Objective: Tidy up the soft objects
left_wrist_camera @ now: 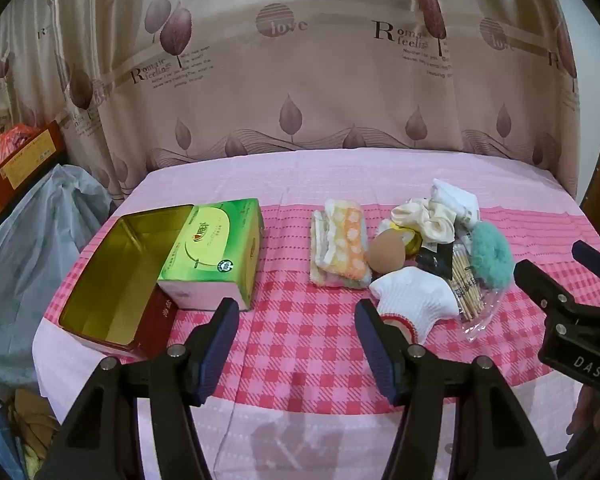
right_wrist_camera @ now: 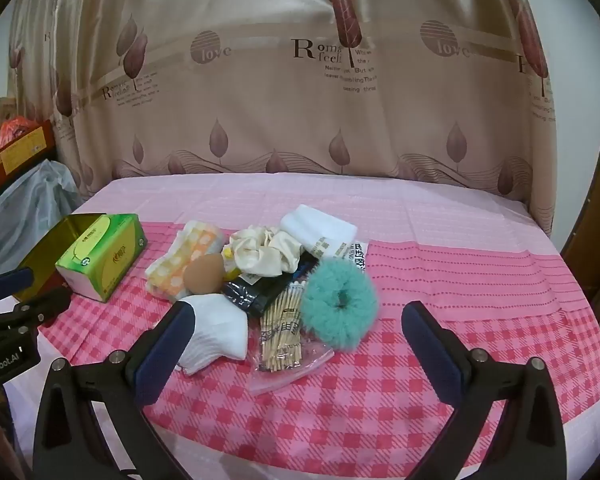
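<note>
A pile of soft items lies on the pink checked tablecloth (left_wrist_camera: 300,340): a folded orange-and-white towel (left_wrist_camera: 342,244), a brown makeup sponge (left_wrist_camera: 386,254), a cream scrunchie (left_wrist_camera: 426,220), a fluffy teal scrunchie (right_wrist_camera: 340,308), a white glove (right_wrist_camera: 216,332), a white folded cloth (right_wrist_camera: 318,230) and a bag of cotton swabs (right_wrist_camera: 282,334). An open gold tin (left_wrist_camera: 116,276) stands at the left with a green tissue pack (left_wrist_camera: 216,252) leaning against it. My left gripper (left_wrist_camera: 298,320) hovers open in front of the tin and pile. My right gripper (right_wrist_camera: 296,324) hovers open above the glove and teal scrunchie.
A beige curtain (left_wrist_camera: 300,80) hangs behind the table. A grey plastic bag (left_wrist_camera: 28,256) and stacked boxes (left_wrist_camera: 24,156) sit off the table's left edge. A black packet (right_wrist_camera: 260,292) lies within the pile. Bare cloth extends to the right of the pile.
</note>
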Demonstrator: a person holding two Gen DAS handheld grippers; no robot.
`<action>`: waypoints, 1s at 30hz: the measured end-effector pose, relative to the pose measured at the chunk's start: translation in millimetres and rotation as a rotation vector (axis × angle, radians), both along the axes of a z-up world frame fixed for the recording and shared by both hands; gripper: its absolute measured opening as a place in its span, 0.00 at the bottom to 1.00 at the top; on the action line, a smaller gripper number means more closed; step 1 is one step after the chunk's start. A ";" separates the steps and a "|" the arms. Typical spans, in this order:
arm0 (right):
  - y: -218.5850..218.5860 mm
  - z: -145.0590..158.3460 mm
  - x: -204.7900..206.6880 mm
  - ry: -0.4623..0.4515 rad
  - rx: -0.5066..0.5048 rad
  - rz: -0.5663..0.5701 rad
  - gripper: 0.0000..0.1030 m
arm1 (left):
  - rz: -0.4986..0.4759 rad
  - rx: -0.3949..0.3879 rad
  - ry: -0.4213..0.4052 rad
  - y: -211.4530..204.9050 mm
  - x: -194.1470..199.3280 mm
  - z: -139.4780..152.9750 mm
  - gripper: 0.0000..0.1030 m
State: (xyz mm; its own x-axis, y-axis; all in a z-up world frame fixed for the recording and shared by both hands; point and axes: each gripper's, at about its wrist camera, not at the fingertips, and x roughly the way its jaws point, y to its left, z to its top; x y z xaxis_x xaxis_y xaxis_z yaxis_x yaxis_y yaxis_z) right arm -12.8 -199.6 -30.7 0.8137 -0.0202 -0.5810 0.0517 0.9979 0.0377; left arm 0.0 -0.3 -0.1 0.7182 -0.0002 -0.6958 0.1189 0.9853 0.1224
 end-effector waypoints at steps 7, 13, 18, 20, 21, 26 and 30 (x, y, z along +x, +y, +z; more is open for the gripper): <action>0.0 -0.6 -0.1 -0.004 0.002 0.000 0.99 | 0.003 0.004 -0.004 -3.0 -2.4 0.1 0.60; 0.0 -0.8 0.1 -0.002 0.001 0.000 0.99 | 0.012 -0.007 0.008 6.3 5.2 -1.9 0.60; 0.2 -0.4 -0.2 -0.003 0.001 0.000 0.99 | 0.022 -0.005 0.004 7.9 2.0 -3.3 0.60; 0.0 -0.5 -0.1 -0.003 0.000 -0.001 0.99 | 0.023 -0.007 0.005 7.1 2.5 -3.9 0.60; -0.2 -0.5 -0.1 -0.003 0.001 -0.001 0.99 | 0.022 -0.005 0.006 6.7 2.6 -4.0 0.60; -1.1 -1.0 0.5 -0.003 -0.002 -0.002 0.99 | 0.026 -0.005 0.011 6.6 2.7 -6.0 0.60; -1.6 -1.2 0.5 -0.003 -0.002 -0.004 0.99 | 0.026 -0.010 0.017 7.6 3.6 -7.1 0.60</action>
